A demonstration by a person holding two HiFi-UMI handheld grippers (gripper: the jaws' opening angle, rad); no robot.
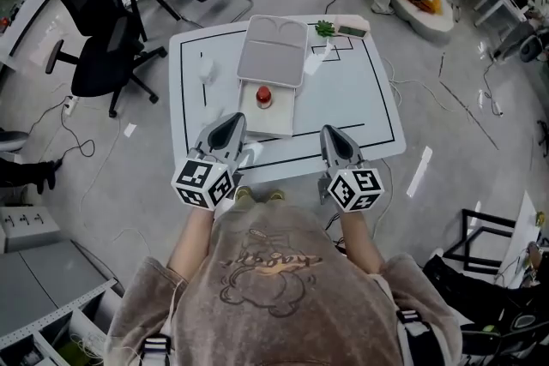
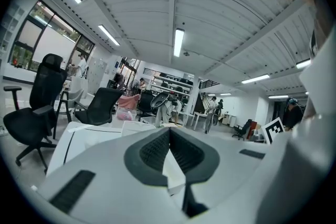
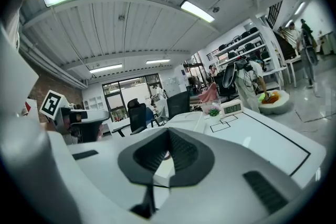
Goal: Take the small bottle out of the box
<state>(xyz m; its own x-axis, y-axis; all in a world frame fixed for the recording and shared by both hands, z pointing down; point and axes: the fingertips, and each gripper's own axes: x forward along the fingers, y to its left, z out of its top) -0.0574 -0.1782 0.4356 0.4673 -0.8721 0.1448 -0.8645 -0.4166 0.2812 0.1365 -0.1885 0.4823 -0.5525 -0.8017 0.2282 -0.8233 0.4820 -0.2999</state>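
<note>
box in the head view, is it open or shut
Open. The lid is swung back behind the box, leaving the inside uncovered, and the small bottle with a red cap shows inside it.

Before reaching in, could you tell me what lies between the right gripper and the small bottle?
In the head view, only bare table and the box wall.

Bottle [image 1: 263, 95] in box [image 1: 266, 129] on table [image 1: 360, 99] (lid [image 1: 273, 51] behind); plant [image 1: 324, 28] beyond, right.

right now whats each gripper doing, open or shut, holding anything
Left gripper: shut, jaws together, nothing held.
Right gripper: shut, jaws together, nothing held.
</note>
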